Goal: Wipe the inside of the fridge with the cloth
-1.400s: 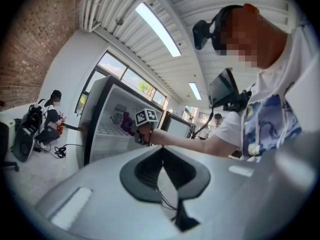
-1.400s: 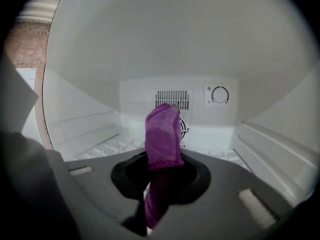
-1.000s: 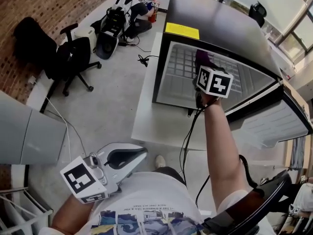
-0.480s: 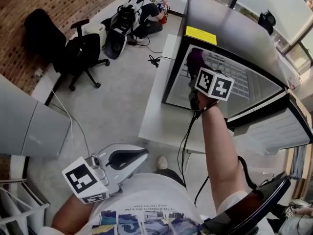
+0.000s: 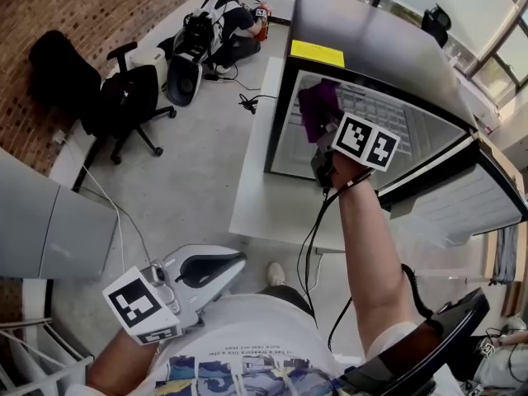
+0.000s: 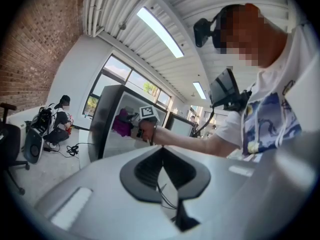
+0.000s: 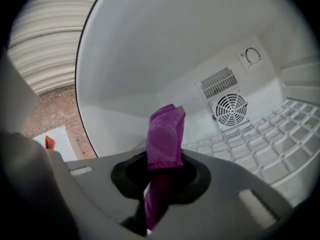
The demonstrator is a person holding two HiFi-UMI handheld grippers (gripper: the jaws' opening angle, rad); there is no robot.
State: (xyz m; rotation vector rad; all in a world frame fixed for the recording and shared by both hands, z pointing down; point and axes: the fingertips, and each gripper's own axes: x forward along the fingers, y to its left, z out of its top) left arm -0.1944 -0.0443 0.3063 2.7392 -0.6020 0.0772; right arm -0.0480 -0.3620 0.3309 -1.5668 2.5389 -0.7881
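The black fridge (image 5: pixel 371 40) stands with its door (image 5: pixel 454 209) swung open to the right. Inside, the white walls, the wire shelf (image 7: pixel 260 149) and the fan grille (image 7: pixel 231 109) look clean, so I cannot tell which parts are already wiped. I judge the wiping to be under way, with most of the surfaces probably still to do.

The left gripper (image 6: pixel 161 154) hangs by the person's waist, its jaws together on nothing. The right gripper (image 7: pixel 162 176) reaches into the fridge, its jaws clamped on the purple cloth (image 7: pixel 165 134). The cloth stands up in front of the left inner wall, and contact is not clear.

Compared with half a second ago, the cloth has moved closer to the left wall and the front edge of the opening. The left gripper has stayed where it was.
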